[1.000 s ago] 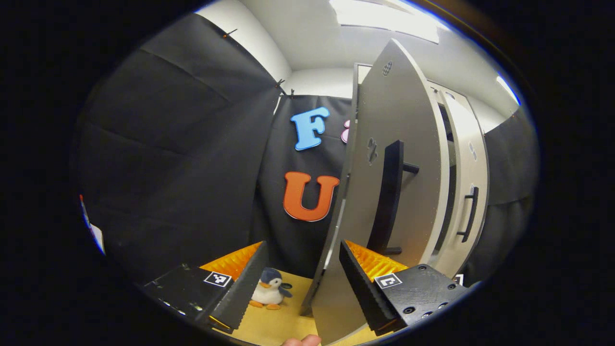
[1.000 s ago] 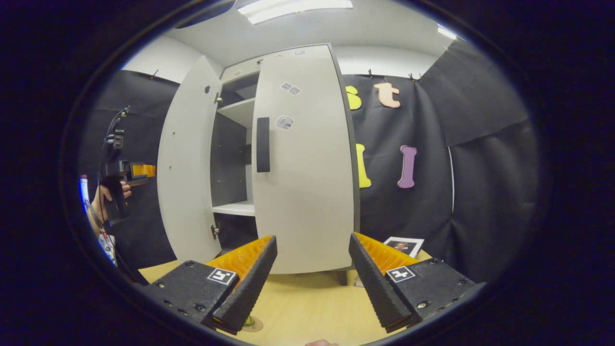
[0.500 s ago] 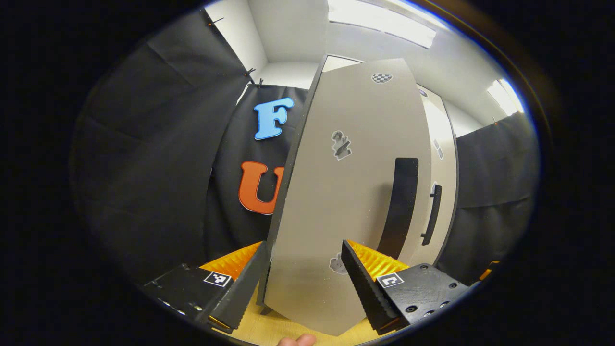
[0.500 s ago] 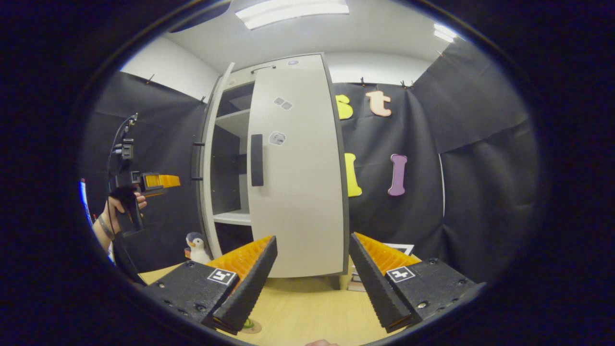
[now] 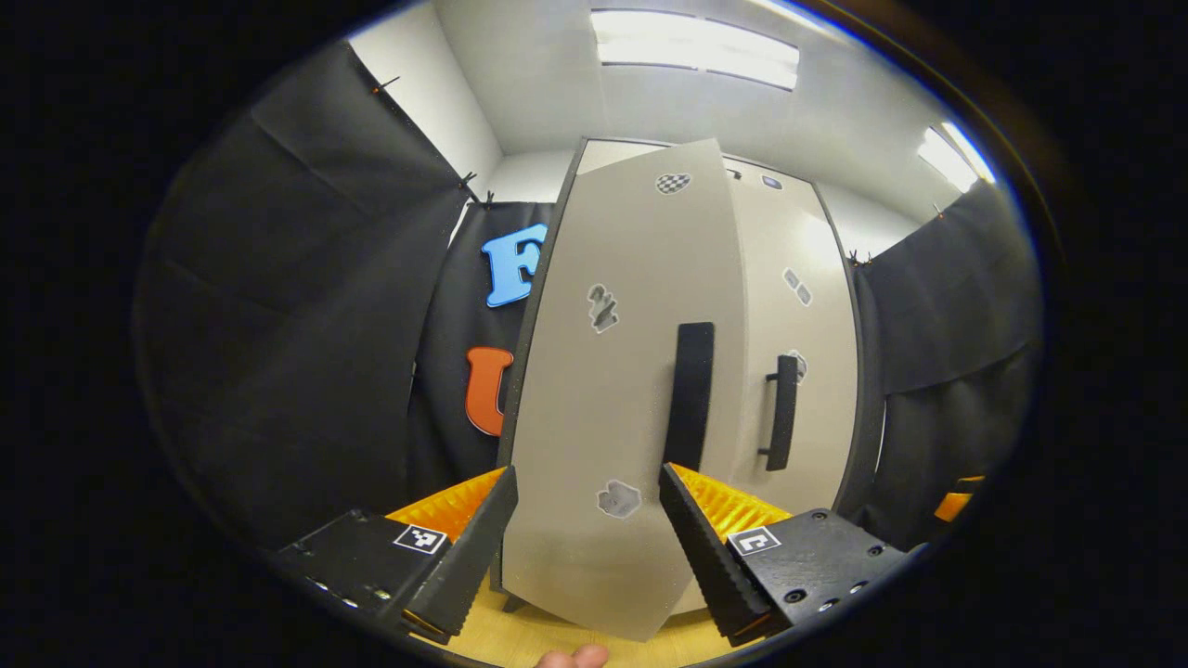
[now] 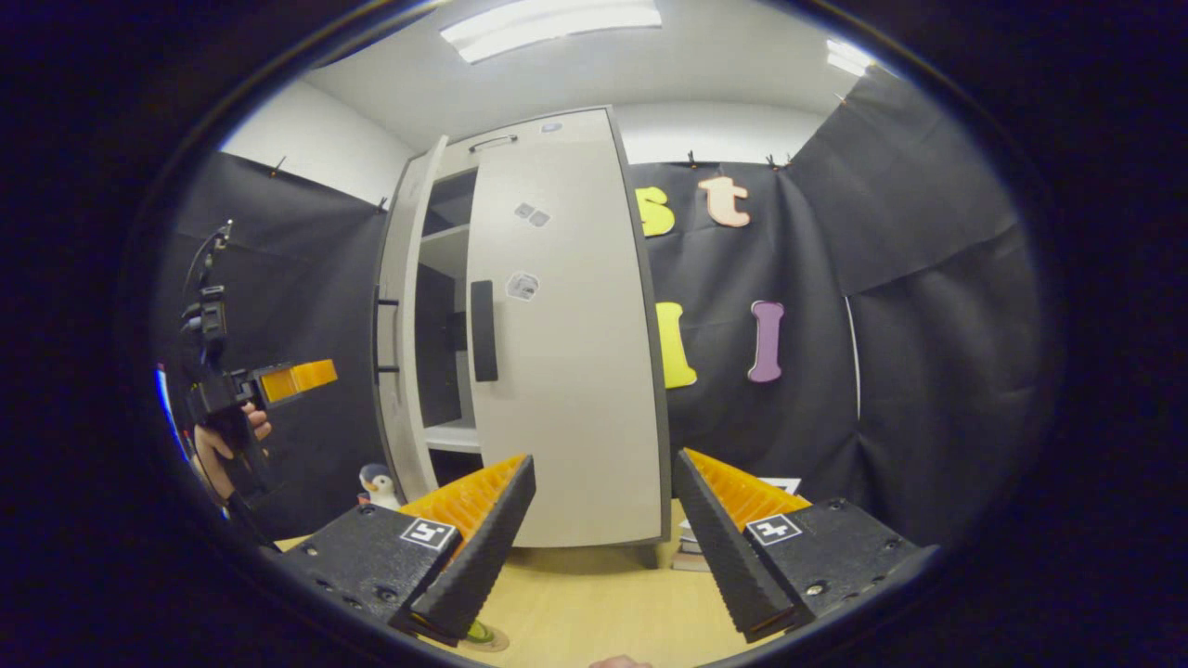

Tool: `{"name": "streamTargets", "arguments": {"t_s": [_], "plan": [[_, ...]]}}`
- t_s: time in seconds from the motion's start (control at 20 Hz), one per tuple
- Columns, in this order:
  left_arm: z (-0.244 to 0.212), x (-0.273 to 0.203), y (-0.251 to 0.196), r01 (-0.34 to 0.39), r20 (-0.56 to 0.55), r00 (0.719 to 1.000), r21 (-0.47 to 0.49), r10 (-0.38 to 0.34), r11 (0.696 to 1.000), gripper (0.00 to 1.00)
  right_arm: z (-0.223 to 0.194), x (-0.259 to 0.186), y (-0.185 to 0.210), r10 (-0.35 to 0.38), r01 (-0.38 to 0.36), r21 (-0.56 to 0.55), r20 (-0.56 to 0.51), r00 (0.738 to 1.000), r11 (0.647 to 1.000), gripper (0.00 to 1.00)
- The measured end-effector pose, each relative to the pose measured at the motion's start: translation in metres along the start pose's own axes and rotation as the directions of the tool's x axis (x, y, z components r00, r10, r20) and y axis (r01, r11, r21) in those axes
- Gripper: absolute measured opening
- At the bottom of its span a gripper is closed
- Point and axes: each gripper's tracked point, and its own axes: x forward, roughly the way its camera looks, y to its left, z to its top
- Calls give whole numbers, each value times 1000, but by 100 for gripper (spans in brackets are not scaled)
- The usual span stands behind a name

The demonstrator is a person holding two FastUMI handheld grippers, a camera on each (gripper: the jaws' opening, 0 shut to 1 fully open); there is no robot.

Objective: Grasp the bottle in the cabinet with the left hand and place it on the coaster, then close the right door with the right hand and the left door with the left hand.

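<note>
We see the left door (image 5: 613,390) nearly shut, a narrow gap left beside the closed right door (image 6: 566,371); the bottle sits at the worktop's (image 6: 594,612) near edge, largely hidden. Left gripper (image 5: 583,538) faces the left door, fingers wide, empty. Right gripper (image 6: 603,543) hangs over the worktop, fingers wide, empty.

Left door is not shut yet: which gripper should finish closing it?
Left. The left gripper sits open right at the left door, which stays ajar; the right gripper faces the closed right door.

Each set of tongs, left (image 5: 587,547) and right (image 6: 603,547), has ribbed wedge-shaped fingers on black blocks fixed with screws, each block carrying a small square black-and-white marker. A cable loops above the far tongs' black grip.
</note>
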Motion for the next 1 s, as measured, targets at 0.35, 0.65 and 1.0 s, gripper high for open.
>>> {"name": "streamTargets", "arguments": {"t_s": [0.35,0.65,1.0], "plan": [[-28,-55,-74,-7,-24,1000,33,8,999,97,-4,-11,-10,86,-89,-41,-75,993,995,99],[-42,-93,-128,22,-53,998,-7,-22,1000,99,-12,-36,-13,140,-146,-48,-112,984,988,98],[-58,-112,-147,0,-107,994,-11,-1,1000,95,-7,-57,-31,154,-159,-53,-95,984,986,98]]}}
